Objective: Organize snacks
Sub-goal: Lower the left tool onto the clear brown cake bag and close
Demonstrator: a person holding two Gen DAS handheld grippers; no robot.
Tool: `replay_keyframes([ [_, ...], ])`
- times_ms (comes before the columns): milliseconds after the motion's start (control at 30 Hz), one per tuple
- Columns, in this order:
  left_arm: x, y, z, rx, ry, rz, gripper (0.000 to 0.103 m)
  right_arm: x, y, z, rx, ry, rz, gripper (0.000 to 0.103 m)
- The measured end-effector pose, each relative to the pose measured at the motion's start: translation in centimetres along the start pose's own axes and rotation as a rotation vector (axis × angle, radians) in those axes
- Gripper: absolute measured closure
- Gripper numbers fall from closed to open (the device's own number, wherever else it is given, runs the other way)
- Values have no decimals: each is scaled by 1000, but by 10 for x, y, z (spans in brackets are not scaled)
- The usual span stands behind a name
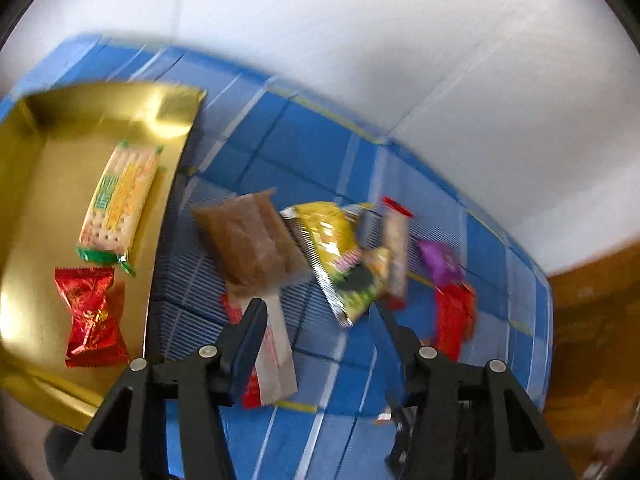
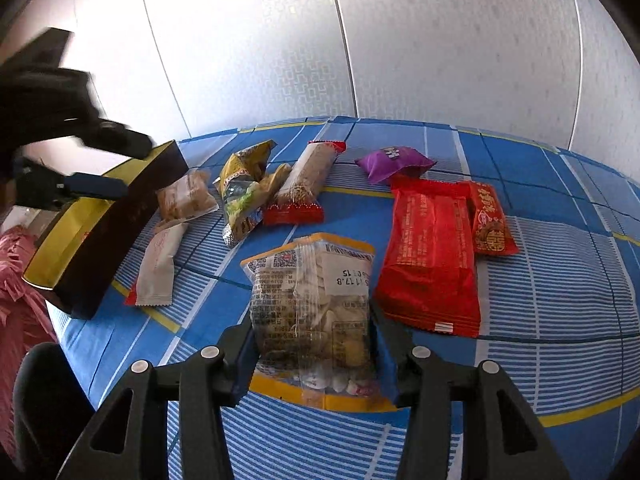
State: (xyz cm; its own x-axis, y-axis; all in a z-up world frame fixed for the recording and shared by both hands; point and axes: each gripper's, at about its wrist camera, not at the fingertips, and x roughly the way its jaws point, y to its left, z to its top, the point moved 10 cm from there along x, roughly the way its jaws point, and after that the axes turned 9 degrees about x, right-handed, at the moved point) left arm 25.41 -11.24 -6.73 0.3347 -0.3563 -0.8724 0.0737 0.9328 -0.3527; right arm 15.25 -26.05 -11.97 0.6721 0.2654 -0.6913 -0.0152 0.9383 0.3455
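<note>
Two snacks already lie in the gold tray point(image 1: 52, 208) at the left edge of the blue checked cloth point(image 2: 560, 280); the rest are scattered across it. The right gripper point(image 2: 314, 344) has its jaws narrowed onto the clear bag point(image 2: 312, 292) near the front edge. The left gripper point(image 1: 320, 320) hangs empty, jaws partly apart. Lift the bag clear of the red packet point(image 2: 432, 256) before carrying it.

My left tool point(image 1: 320, 320) and right tool point(image 2: 314, 340) match: matte black angular finger frames with triangular cut-outs, round silver pivot screws, and dark blue pads on the inner faces. I note pink fabric point(image 2: 16, 280) at the frame's left edge.
</note>
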Motion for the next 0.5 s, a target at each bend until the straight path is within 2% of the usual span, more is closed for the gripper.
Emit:
replay_keyframes([
  [100, 17, 14, 10, -83, 43, 64, 49, 0, -1, 1, 9, 6, 13, 52],
  [200, 27, 24, 18, -120, 48, 123, 48, 0, -1, 2, 10, 13, 23, 52],
  [367, 44, 30, 24, -120, 71, 187, 47, -1, 0, 2, 16, 20, 31, 52],
  [500, 48, 32, 32, -100, 41, 252, 42, -1, 0, 2, 17, 22, 33, 52],
])
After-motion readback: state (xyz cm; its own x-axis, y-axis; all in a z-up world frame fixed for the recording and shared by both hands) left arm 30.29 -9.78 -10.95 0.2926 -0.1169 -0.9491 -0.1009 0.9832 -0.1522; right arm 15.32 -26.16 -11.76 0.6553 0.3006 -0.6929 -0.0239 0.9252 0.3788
